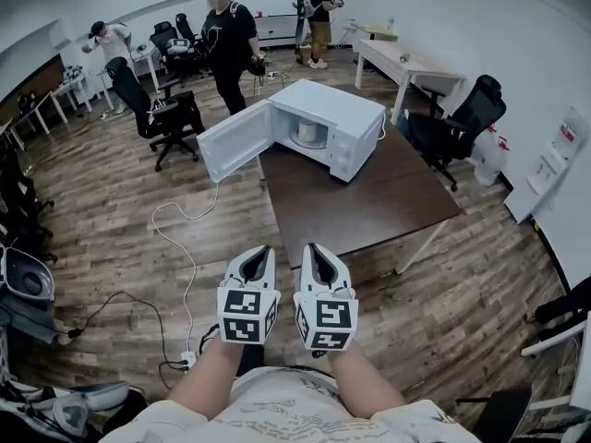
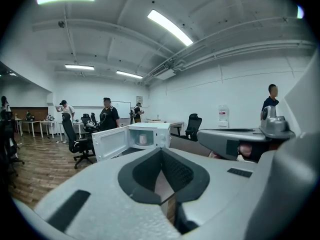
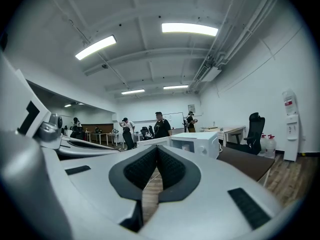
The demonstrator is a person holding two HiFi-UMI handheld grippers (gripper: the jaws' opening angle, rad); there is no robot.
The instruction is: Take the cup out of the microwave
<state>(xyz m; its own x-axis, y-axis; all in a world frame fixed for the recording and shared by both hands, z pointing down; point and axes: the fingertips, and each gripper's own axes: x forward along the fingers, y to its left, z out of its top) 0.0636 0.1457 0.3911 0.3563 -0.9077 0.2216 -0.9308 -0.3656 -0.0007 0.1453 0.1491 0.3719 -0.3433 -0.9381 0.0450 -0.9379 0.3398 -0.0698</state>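
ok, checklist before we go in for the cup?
1. Microwave door open: ok.
2. Cup visible inside: ok.
3. Left claw empty: ok, jaws together on nothing.
4. Right claw empty: ok, same.
5. Jaws open for a grasp: not ok, both shut.
6. Claws near the cup: not ok, both held short of the table.

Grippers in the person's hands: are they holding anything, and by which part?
Nothing is held. The left gripper and right gripper are both shut and empty; the cup sits inside the open microwave.
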